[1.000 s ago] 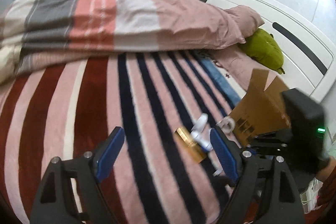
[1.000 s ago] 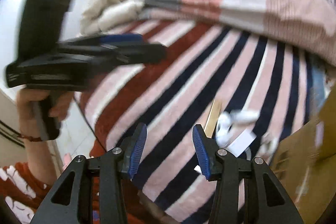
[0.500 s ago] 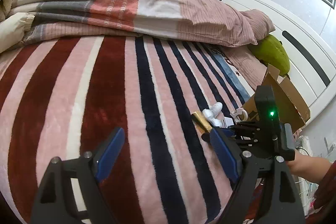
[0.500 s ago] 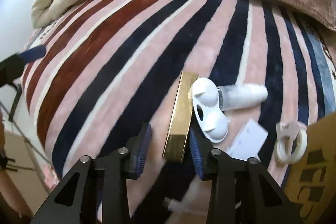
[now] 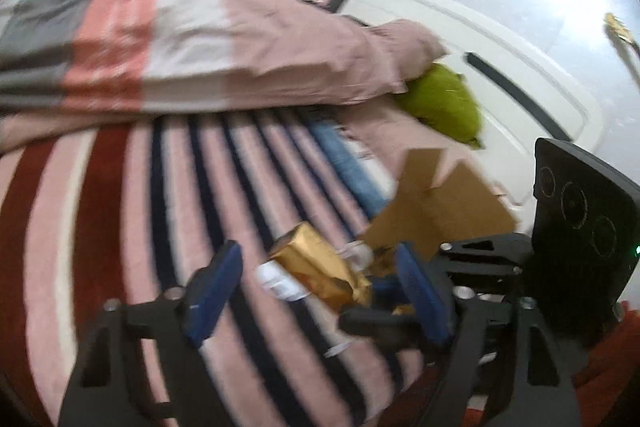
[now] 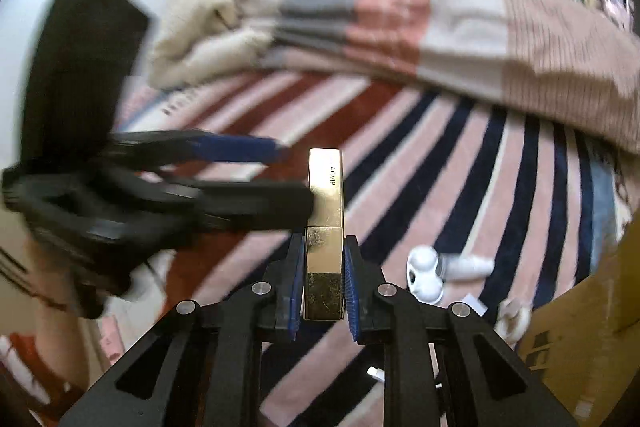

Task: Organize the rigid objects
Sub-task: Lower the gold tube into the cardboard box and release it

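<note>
My right gripper (image 6: 322,281) is shut on a long gold box (image 6: 325,227) and holds it lifted above the striped blanket. In the left wrist view the gold box (image 5: 320,267) sits between my open left gripper's (image 5: 316,287) blue pads, held from the right by the right gripper (image 5: 400,291). The left gripper (image 6: 248,167) shows blurred at the left of the right wrist view, its fingers close beside the box. A white bottle with a double cap (image 6: 436,267) lies on the blanket to the right.
A cardboard box (image 5: 436,211) stands at the bed's right edge (image 6: 580,339). A tape roll (image 6: 514,317) and a white card (image 6: 474,303) lie near it. A folded duvet (image 5: 192,47), a green pillow (image 5: 444,107) and a white headboard (image 5: 520,87) lie beyond.
My right gripper has closed on the gold box and lifted it off the blanket. My left gripper has moved in around the raised box.
</note>
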Demonstrator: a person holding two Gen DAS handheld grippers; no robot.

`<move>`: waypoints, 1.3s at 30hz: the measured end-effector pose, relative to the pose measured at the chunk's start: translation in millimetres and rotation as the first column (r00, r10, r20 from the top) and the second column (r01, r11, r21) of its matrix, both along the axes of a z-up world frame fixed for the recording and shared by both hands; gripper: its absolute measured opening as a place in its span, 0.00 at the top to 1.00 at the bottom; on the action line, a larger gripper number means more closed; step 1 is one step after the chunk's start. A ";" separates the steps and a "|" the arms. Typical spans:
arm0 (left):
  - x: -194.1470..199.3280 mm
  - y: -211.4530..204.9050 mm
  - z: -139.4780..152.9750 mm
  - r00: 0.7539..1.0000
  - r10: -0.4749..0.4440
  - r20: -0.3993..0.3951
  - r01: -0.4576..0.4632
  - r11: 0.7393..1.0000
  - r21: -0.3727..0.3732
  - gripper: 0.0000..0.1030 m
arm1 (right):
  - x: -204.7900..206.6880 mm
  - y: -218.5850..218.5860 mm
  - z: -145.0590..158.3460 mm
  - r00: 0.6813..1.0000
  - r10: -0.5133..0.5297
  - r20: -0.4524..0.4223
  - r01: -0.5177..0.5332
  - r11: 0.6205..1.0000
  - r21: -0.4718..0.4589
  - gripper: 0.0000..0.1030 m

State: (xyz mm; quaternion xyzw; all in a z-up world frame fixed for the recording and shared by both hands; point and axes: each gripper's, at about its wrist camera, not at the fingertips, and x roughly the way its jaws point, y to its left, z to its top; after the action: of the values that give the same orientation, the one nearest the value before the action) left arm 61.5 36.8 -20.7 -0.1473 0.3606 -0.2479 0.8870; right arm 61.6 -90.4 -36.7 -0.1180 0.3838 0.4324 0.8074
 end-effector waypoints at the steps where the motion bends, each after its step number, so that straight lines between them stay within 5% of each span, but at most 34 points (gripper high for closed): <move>1: 2.6 -6.6 6.4 1.000 -0.019 0.006 0.019 1.000 -0.005 0.54 | -2.7 -4.8 7.9 1.000 0.000 0.017 0.000 1.000 0.010 0.87; 3: 10.6 -27.4 19.5 0.999 -0.047 0.017 0.046 0.999 0.012 0.64 | -7.5 -22.1 23.6 0.999 -0.016 0.047 0.014 0.999 0.034 0.87; 9: 38.6 -104.4 42.2 0.986 -0.164 0.020 0.162 0.985 0.059 0.66 | 6.5 -91.1 44.8 0.992 -0.121 0.045 0.116 0.989 0.097 0.87; 14: 68.9 -175.7 40.3 0.963 -0.262 -0.055 0.267 0.957 0.111 0.66 | 22.3 -152.9 45.9 0.975 -0.221 -0.014 0.221 0.971 0.092 0.87; 21: 94.8 -230.9 14.4 0.926 -0.301 -0.228 0.347 0.916 0.202 0.66 | 51.2 -201.3 22.9 0.941 -0.288 -0.178 0.292 0.956 0.000 0.87; 27: 101.0 -245.6 2.5 0.903 -0.303 -0.304 0.383 0.888 0.253 0.63 | 60.6 -197.7 5.2 0.934 -0.296 -0.201 0.270 0.952 -0.148 0.87; 34: 91.6 -219.8 26.2 0.938 -0.263 -0.227 0.317 0.917 0.244 0.33 | 59.1 -200.6 1.5 0.924 -0.341 -0.174 0.300 0.927 -0.226 0.80; 39: 66.0 -163.4 61.0 0.983 -0.164 -0.088 0.181 0.952 0.247 0.22 | 41.4 -187.3 26.2 0.947 -0.306 -0.093 0.291 0.946 -0.145 0.76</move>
State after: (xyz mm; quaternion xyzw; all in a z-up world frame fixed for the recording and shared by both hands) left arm 127.5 -126.6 40.3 -0.0086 0.4301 -0.2712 0.8611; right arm 103.0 -277.7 -10.5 -0.0854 0.4698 0.2852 0.8310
